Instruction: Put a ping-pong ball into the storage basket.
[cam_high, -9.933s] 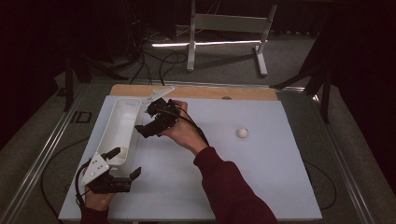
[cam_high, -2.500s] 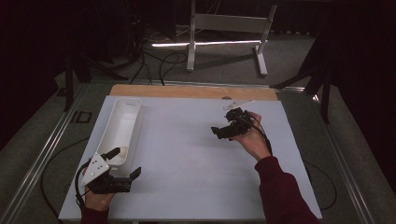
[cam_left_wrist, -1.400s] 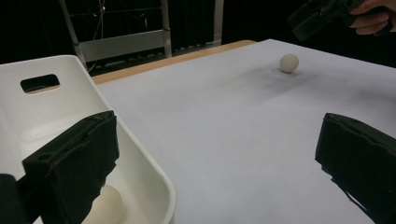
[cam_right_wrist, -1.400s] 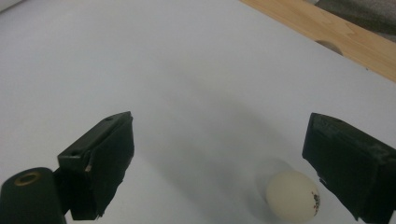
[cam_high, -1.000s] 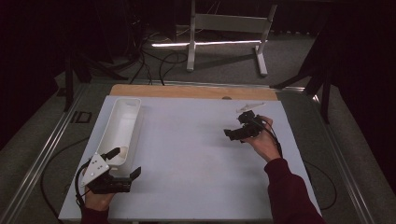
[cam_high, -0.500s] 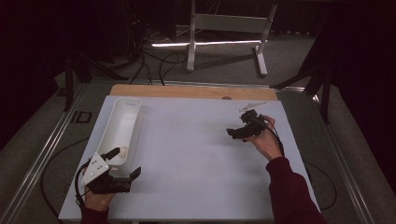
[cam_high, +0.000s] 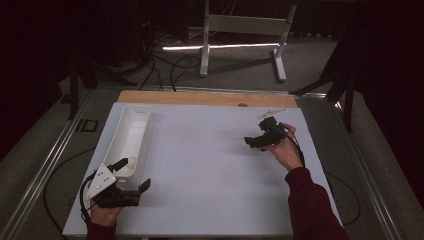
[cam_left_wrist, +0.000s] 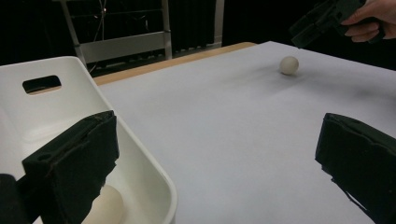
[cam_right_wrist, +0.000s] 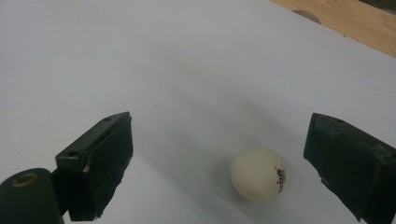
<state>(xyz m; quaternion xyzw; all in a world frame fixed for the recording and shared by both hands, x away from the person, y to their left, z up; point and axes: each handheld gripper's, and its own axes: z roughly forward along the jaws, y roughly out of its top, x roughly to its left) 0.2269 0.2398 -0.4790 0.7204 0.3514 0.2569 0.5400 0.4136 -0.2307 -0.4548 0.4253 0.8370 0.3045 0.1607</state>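
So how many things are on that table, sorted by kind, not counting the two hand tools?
Balls: 2, one on the white sheet between the jaws of the right gripper, ball, and one inside the tray, second ball.
Trays: 1, the long white tray, beside the left gripper.
Total: 3
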